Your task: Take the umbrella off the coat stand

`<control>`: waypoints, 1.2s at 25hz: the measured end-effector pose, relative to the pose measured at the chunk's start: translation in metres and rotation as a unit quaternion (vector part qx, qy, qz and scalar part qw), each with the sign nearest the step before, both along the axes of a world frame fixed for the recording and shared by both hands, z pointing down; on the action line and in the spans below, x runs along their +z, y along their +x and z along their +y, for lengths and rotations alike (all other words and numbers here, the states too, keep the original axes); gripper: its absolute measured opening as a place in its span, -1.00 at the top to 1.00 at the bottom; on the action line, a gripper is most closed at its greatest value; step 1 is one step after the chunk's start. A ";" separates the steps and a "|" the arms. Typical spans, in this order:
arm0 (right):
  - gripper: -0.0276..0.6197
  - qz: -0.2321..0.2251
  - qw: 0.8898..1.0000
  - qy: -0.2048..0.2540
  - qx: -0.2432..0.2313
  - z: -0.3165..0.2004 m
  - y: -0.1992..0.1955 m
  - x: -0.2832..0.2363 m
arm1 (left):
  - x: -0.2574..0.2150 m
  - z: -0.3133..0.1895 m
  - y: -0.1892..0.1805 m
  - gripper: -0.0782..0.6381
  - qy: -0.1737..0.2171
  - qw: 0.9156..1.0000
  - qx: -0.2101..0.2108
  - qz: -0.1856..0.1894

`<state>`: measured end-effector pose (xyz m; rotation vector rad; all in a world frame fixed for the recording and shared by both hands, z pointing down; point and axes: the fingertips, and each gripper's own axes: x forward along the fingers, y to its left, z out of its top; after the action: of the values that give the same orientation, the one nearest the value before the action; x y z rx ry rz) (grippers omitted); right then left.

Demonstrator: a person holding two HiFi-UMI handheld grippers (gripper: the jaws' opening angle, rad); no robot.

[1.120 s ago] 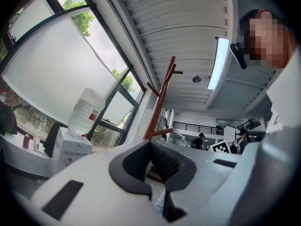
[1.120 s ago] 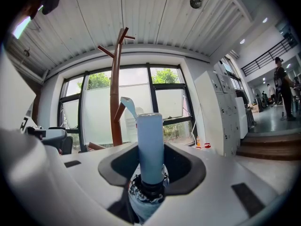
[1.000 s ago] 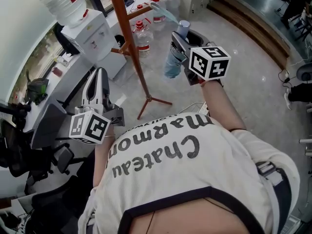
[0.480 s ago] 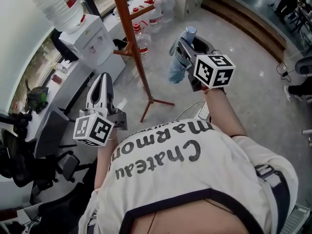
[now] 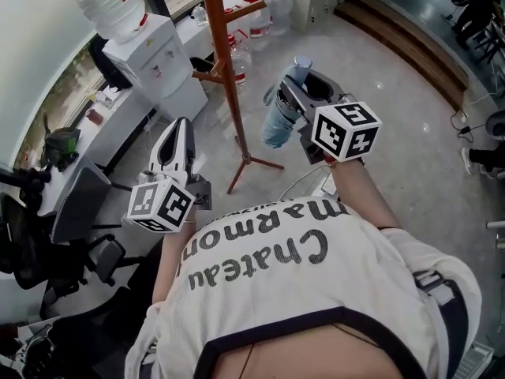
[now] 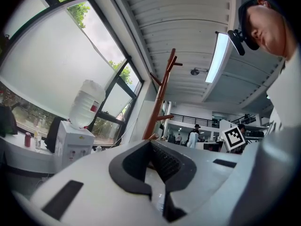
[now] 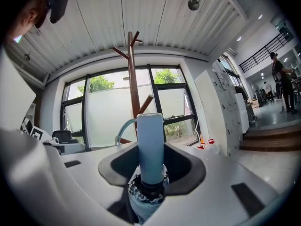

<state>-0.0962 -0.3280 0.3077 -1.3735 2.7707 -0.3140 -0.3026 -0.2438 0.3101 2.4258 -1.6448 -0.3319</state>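
Office floor (image 5: 394,85), pale tile, window side; you stood over it looking down. The folded blue umbrella (image 5: 280,115) was in your right gripper (image 5: 298,93), upright, handle end up and canopy end hanging below the jaws. In the right gripper view the jaws were part-open and clamped on the umbrella (image 7: 150,147) just under the handle, at the gathered fabric; right gripper (image 7: 151,173) was clearly holding it. Its light blue wrist strap (image 7: 123,126) curved off to one side, and I couldn't see it caught on anything.

The umbrella sat beside the wooden coat stand (image 5: 226,69) and apart from it, touching neither the pole nor any peg. In the right gripper view the coat stand (image 7: 133,74) stood behind the handle with bare pegs at the top. So I judged the take-off step done. All that was left, at most, was to carry it clear.

Your left gripper (image 5: 178,133) was low on the other side of the pole, jaws together with nothing between them, same in its own view (image 6: 157,171). It played no part.

Further out were a white water dispenser (image 5: 154,58) with its jug, spare water bottles (image 5: 272,6) on the floor, and a black office chair (image 5: 79,212).
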 end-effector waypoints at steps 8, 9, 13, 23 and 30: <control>0.39 -0.017 0.997 0.046 -0.057 0.018 -0.014 -0.036 | -0.005 0.013 0.002 0.75 0.000 0.999 -0.043 -0.006; 0.39 -0.017 0.997 0.049 -0.065 0.021 -0.014 -0.040 | -0.006 0.016 0.005 0.75 0.001 0.999 -0.047 -0.006; 0.39 -0.015 0.994 0.052 -0.091 0.035 -0.005 -0.044 | -0.008 0.026 0.026 0.75 0.000 0.999 -0.051 -0.004; 0.39 -0.008 0.991 0.045 -0.125 0.052 0.037 -0.040 | -0.011 0.047 0.078 0.75 -0.010 0.997 -0.072 -0.004; 0.39 -0.008 0.990 0.044 -0.136 0.072 0.068 -0.026 | -0.004 0.074 0.112 0.75 -0.008 0.996 -0.086 -0.008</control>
<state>-0.0281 -0.2556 0.2814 -0.9700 2.9195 -0.2065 -0.1908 -0.1699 0.3062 2.2860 -1.8611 -0.3229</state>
